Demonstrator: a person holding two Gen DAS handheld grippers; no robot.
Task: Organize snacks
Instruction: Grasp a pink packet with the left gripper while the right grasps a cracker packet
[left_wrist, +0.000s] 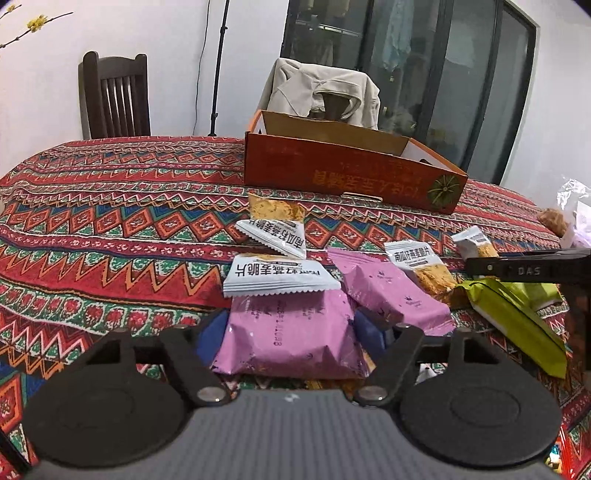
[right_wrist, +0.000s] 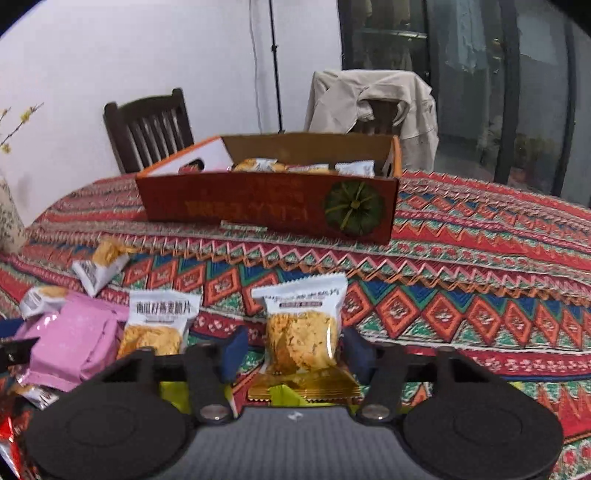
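Observation:
In the left wrist view my left gripper (left_wrist: 291, 332) is shut on a pink snack packet (left_wrist: 288, 339); the blue pads press both its sides. White oat-crisp packets (left_wrist: 280, 280) lie just beyond it, beside a second pink packet (left_wrist: 391, 295) and green packets (left_wrist: 517, 321). In the right wrist view my right gripper (right_wrist: 295, 354) stands open around a clear-fronted crisp packet (right_wrist: 303, 325). Its right pad meets the packet's edge, and cloth shows at the left pad. The orange-red cardboard box (right_wrist: 258, 203) behind holds several packets.
A patterned cloth (left_wrist: 110, 221) covers the table. Two chairs stand behind it, a dark wooden one (left_wrist: 114, 99) and one draped with a beige jacket (left_wrist: 325, 92). A crinkled plastic bag (left_wrist: 572, 210) lies at the right edge. A stand's pole (right_wrist: 275, 66) rises by the wall.

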